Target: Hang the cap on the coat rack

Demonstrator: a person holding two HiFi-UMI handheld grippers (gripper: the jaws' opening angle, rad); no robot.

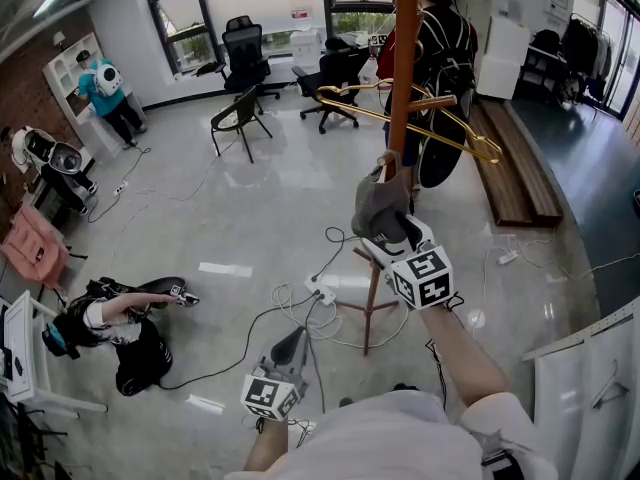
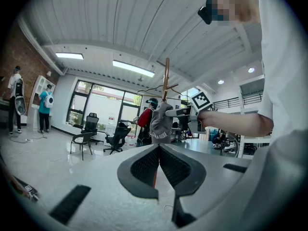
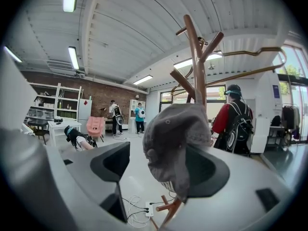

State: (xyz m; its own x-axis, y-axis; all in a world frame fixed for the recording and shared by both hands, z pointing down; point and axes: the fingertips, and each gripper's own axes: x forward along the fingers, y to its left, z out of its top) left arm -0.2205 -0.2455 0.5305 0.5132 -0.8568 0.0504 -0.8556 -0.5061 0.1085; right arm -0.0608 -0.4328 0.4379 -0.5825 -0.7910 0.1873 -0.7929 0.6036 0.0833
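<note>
A grey cap (image 1: 378,203) hangs from a low peg of the brown wooden coat rack (image 1: 404,58). My right gripper (image 1: 386,234) is just below and around it, jaws wide apart. In the right gripper view the cap (image 3: 175,138) droops between the two jaws of the right gripper (image 3: 163,166) and rests against the right-hand one, with the rack (image 3: 195,57) rising behind. My left gripper (image 1: 296,336) is lower and nearer to me, shut on nothing. Its own view shows its tips (image 2: 159,147) meeting, the cap (image 2: 161,121) farther off.
Brass hangers (image 1: 420,118) hang on the rack's upper pegs. A person with a backpack (image 1: 440,48) stands just behind it. A power strip with cables (image 1: 320,290) lies by the rack's foot. Another person (image 1: 120,323) crouches on the floor at the left. Office chairs (image 1: 245,58) stand at the back.
</note>
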